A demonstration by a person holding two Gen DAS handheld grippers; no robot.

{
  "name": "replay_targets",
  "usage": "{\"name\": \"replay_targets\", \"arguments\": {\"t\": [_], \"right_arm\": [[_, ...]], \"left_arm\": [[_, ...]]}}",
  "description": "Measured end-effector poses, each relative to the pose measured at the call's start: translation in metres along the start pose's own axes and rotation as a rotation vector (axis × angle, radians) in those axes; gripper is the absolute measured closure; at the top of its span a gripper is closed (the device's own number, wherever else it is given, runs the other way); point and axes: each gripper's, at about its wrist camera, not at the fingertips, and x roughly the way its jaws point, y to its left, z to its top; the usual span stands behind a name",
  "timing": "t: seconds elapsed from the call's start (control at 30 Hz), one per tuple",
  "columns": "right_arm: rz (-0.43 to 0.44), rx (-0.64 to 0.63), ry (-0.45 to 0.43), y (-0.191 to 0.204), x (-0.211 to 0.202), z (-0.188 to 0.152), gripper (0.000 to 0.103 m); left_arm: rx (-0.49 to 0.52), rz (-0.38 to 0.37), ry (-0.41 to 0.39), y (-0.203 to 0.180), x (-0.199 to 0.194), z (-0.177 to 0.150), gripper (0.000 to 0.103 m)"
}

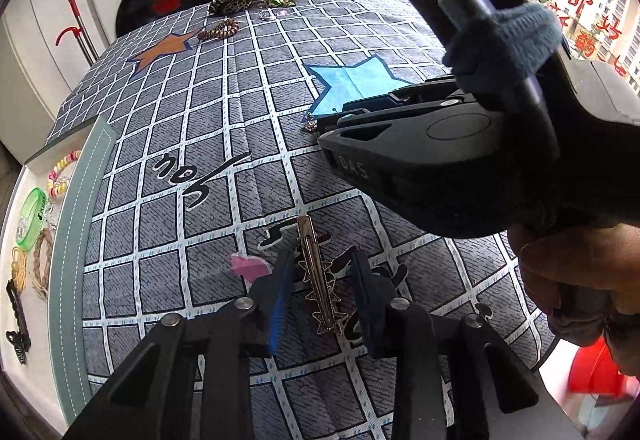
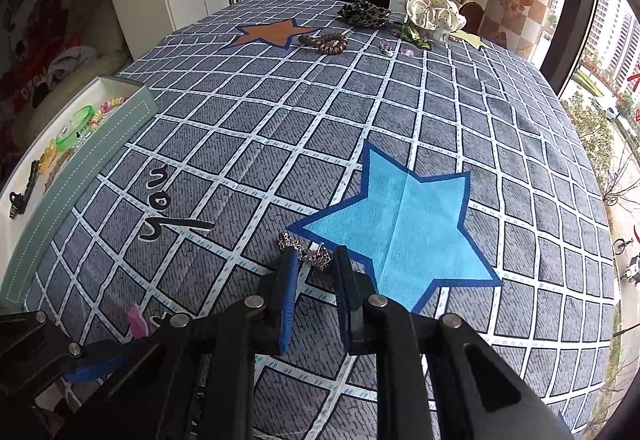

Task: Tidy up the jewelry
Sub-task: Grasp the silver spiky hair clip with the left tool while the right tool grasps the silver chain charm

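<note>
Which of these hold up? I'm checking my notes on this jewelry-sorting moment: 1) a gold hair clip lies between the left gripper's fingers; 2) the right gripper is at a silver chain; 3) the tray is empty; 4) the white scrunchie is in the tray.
1. The gold hair clip lies between the open left gripper: true.
2. The right gripper is at the silver chain: true.
3. False: the tray holds a green bangle and other pieces.
4. False: the white scrunchie sits on the far tablecloth.
</note>
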Motion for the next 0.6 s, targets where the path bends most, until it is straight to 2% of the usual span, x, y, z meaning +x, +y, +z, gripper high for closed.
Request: {"name": "replay_targets", "arguments": {"t": [0.03, 0.2, 0.6], "right_arm": [[0.001, 0.001, 0.0, 0.0, 0.0, 0.0, 0.092], [0.016, 0.038, -0.003, -0.004, -0.004, -0.005, 0.092], [0.083, 0.17, -0.021, -0.018, -0.029, -0.017, 0.092]], "left_arm": [[-0.001, -0.011, -0.001, 0.001, -0.001, 0.0, 0.079], [-0.043, -0.075, -0.011, 0.012, -0.006, -0.003, 0.079], [-0.104, -0.074, -0.042, 0.048, -0.031, -0.009, 0.079]]}}
